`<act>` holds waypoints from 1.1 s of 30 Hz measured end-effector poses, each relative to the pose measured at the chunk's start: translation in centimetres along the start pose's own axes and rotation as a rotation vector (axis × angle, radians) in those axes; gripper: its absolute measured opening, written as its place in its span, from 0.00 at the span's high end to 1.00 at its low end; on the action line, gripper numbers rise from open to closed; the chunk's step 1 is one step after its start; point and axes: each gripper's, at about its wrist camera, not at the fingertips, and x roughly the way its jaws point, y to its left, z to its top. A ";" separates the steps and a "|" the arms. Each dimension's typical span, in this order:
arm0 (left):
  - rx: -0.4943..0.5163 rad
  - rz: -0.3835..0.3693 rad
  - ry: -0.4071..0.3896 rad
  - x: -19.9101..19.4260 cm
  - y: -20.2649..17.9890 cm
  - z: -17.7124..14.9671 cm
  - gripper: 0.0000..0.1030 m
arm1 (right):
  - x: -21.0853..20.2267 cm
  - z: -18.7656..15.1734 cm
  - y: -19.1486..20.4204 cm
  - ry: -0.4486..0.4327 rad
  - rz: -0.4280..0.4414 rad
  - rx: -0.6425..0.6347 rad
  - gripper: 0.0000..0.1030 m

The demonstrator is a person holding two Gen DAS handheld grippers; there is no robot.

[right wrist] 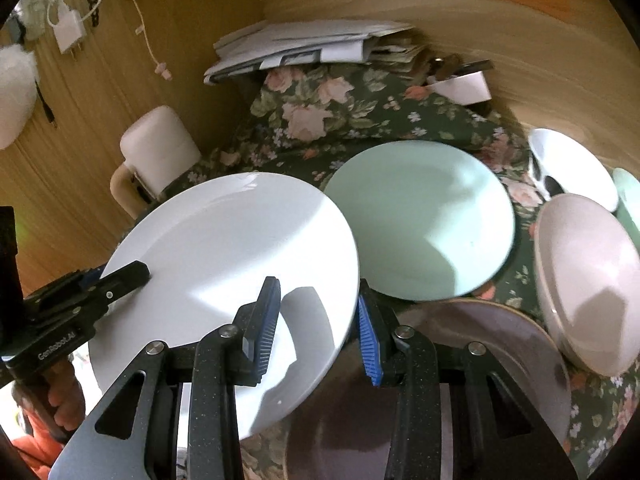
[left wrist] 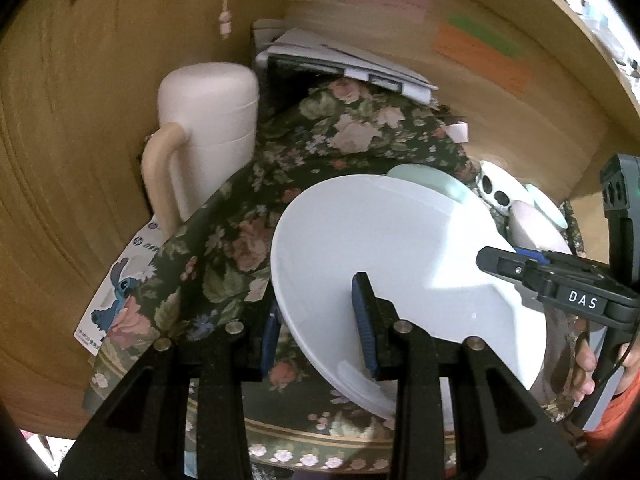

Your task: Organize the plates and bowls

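Lifted and tilted above the dark green floral tablecloth (right wrist: 320, 116), a round glossy white ceramic plate (right wrist: 224, 264), held by both tools at opposite rim edges.

Leftmost in the right wrist view: white charger plugs and cables (right wrist: 70, 34) hanging on the wooden wall. Next, a pale pink lidded plastic jug with a beige handle (right wrist: 158, 148), standing upright on the cloth's left edge, just behind the white plate's far rim. Beside it in the left wrist view, a printed card with a blue cartoon figure (left wrist: 116, 284) half under the cloth. Further back, a stack of white papers and folders (right wrist: 304, 46) against the wall.

Clamped on the plate's left rim, the left gripper (left wrist: 316, 320), one blue pad above the plate and one below. Clenched on the right rim likewise, the right gripper (right wrist: 316, 320).

Round, so no long axis; face turned up, leaning.

Right of the white plate, a round mint-green plate (right wrist: 420, 220) flat on the cloth, its left edge overlapped by the white rim. Below it, a flat mauve plate with a tan edge (right wrist: 480, 360), partly under the right gripper. Behind, a small white rectangular dish (right wrist: 464, 86), contents too blurred to tell. Far right, a pale pink bowl (right wrist: 588, 280) tipped on its side, a white bowl with black spots (right wrist: 568, 164) behind it, both empty as far as visible.
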 end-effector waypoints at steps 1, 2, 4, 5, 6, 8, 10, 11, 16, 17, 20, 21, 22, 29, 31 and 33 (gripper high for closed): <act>0.005 -0.003 -0.003 -0.1 -0.2 0.0 0.67 | -0.3 -0.1 -0.1 -0.005 -0.003 0.003 0.67; 0.012 -0.005 -0.007 -0.3 -0.6 0.1 0.67 | -0.6 -0.2 -0.3 -0.009 -0.006 0.006 0.67; 0.025 -0.013 -0.014 -0.6 -1.2 0.1 0.67 | -1.2 -0.4 -0.6 -0.018 -0.011 0.012 0.67; 0.031 -0.017 -0.019 -0.7 -1.6 0.1 0.67 | -1.6 -0.6 -0.8 -0.023 -0.015 0.014 0.67; 0.035 -0.022 -0.022 -0.8 -1.9 0.1 0.67 | -1.9 -0.7 -1.0 -0.027 -0.019 0.015 0.67; 0.041 -0.033 -0.027 -1.1 -2.5 0.0 0.67 | -2.7 -1.0 -1.3 -0.037 -0.027 0.020 0.67; 0.047 -0.044 -0.030 -1.3 -3.2 -0.1 0.67 | -3.4 -1.3 -1.7 -0.046 -0.034 0.026 0.67; 0.051 -0.050 -0.032 -1.4 -3.5 -0.2 0.67 | -3.8 -1.4 -2.0 -0.051 -0.039 0.030 0.67; 0.078 -0.078 -0.036 -1.7 -5.5 -0.4 0.67 | -5.7 -2.3 -3.2 -0.076 -0.058 0.050 0.67; 0.084 -0.085 -0.037 -1.8 -5.9 -0.5 0.67 | -6.0 -2.4 -3.5 -0.080 -0.061 0.054 0.67; 0.102 -0.101 -0.038 -1.9 -7.2 -0.7 0.67 | -6.9 -3.0 -4.4 -0.089 -0.071 0.070 0.67; 0.106 -0.104 -0.038 -2.0 -7.4 -0.8 0.67 | -7.2 -3.2 -4.8 -0.092 -0.074 0.074 0.67; 0.110 -0.108 -0.037 -2.0 -7.8 -0.9 0.67 | -7.5 -3.4 -5.0 -0.093 -0.078 0.078 0.67; 0.131 -0.131 -0.012 -1.6 -10.0 -1.6 0.67 | -8.5 -4.8 -6.9 -0.089 -0.092 0.109 0.67; 0.133 -0.135 -0.001 -1.2 -10.6 -1.9 0.67 | -8.5 -5.1 -7.4 -0.084 -0.094 0.119 0.67; 0.137 -0.140 0.013 -0.8 -11.1 -2.2 0.67 | -8.5 -5.6 -8.0 -0.078 -0.095 0.130 0.67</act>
